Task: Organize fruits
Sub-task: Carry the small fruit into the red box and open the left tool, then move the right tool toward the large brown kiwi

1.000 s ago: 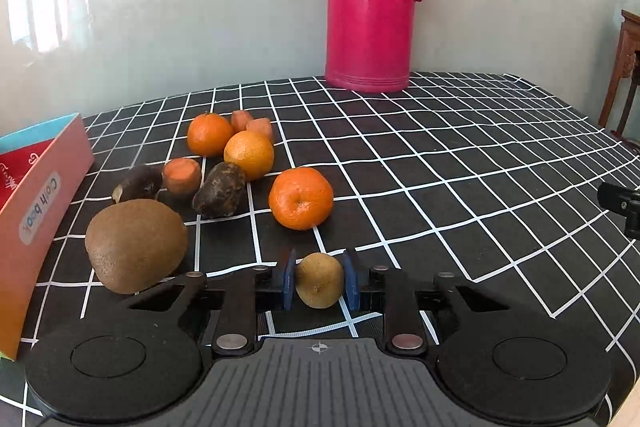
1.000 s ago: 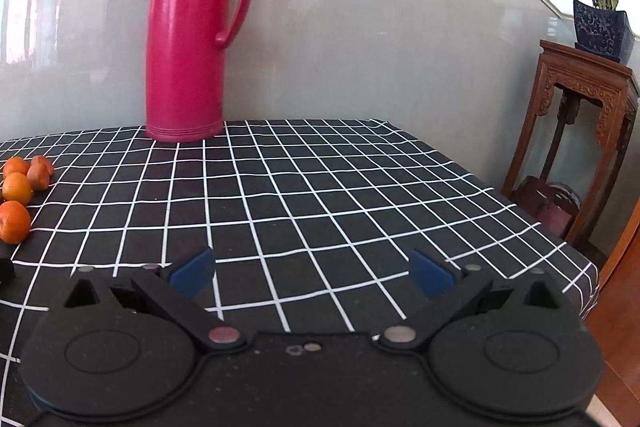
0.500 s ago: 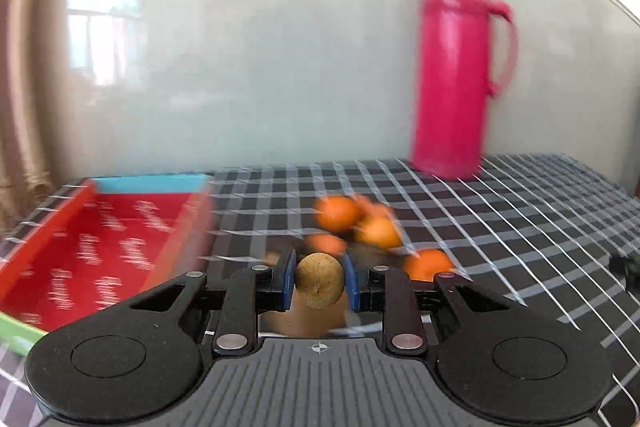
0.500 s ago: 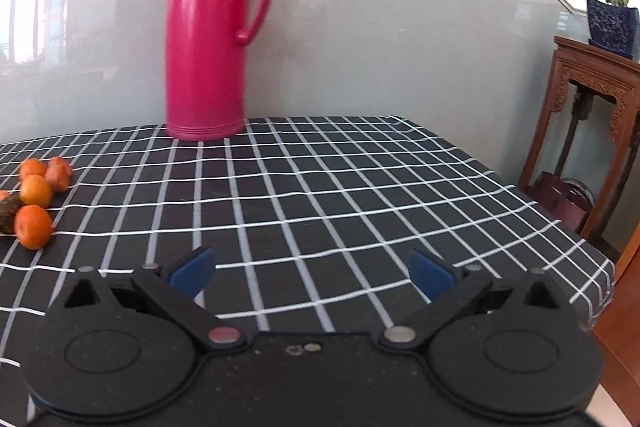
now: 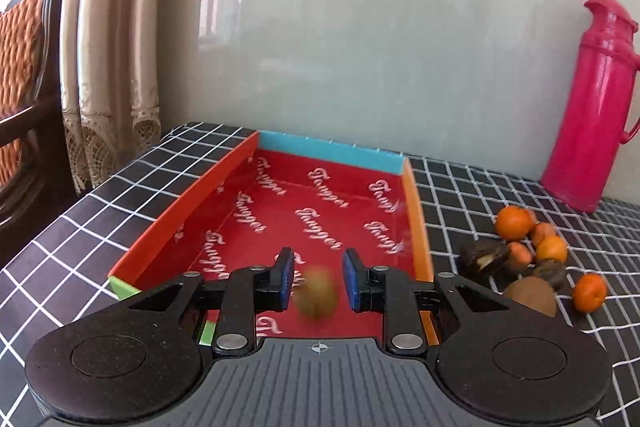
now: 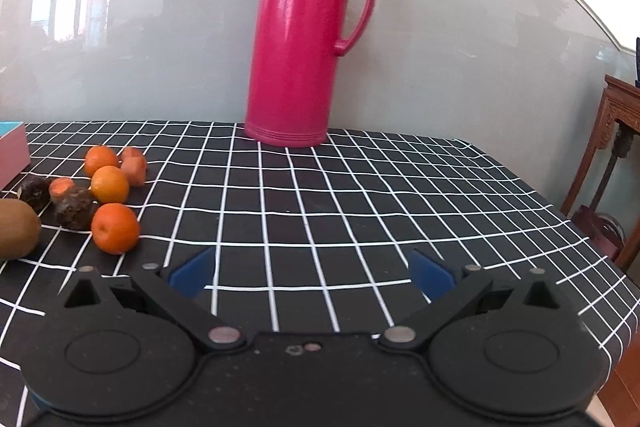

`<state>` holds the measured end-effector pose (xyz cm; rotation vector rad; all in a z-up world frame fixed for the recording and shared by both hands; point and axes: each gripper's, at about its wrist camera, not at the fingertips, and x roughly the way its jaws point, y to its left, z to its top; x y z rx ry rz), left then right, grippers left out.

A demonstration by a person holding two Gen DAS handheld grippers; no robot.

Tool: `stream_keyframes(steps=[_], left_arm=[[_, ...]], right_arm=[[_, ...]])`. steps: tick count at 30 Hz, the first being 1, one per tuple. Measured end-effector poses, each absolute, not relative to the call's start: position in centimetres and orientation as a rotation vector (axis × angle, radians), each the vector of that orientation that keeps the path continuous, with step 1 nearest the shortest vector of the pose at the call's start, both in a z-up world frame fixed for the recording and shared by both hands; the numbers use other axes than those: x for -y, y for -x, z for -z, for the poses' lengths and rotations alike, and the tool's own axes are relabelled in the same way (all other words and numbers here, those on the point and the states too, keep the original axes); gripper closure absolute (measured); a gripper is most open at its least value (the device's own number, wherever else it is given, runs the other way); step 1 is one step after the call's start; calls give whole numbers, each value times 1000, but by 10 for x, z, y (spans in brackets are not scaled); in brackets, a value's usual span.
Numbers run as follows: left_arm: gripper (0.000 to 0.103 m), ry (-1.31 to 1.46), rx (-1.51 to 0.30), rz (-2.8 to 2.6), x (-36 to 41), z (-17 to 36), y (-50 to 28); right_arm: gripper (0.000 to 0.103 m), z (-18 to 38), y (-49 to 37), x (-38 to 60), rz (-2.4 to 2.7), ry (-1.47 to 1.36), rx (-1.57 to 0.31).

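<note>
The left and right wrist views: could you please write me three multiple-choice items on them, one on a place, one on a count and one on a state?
1. Where is the small kiwi?
A. Between the left tongs, over the red box
B. Beside the flask
C. On the floor

2. How many oranges lie on the cloth?
A. One
B. Three
C. Six

3. How do the right tongs stand?
A. Shut on an orange
B. Open and empty
C. Shut on a carrot

Answers: 1 A, the blurred kiwi sits between the blue pads with the box floor behind it; 2 B, three round oranges show in the pile; 3 B, its pads stand wide apart over bare cloth.
</note>
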<state>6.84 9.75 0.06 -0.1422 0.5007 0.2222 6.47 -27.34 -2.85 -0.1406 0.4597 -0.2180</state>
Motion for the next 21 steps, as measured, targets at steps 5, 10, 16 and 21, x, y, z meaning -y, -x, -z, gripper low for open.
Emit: stream_keyframes(steps=[5,10,16,21], left_arm=[[0,124,-424,-235,-91,-5,-51],[0,97,-314,-241,-83,-10,-35],[0,74,-332,-246,-79,-8,-39],[0,55,-308,-280,-72,-10,-32]], right_arm=[[0,29,-67,265,191,133,-457],[0,25,-62,261,121,98,-440],[0,19,-54,271,127,92,-404],[0,18,-46,286,102,12,-399]])
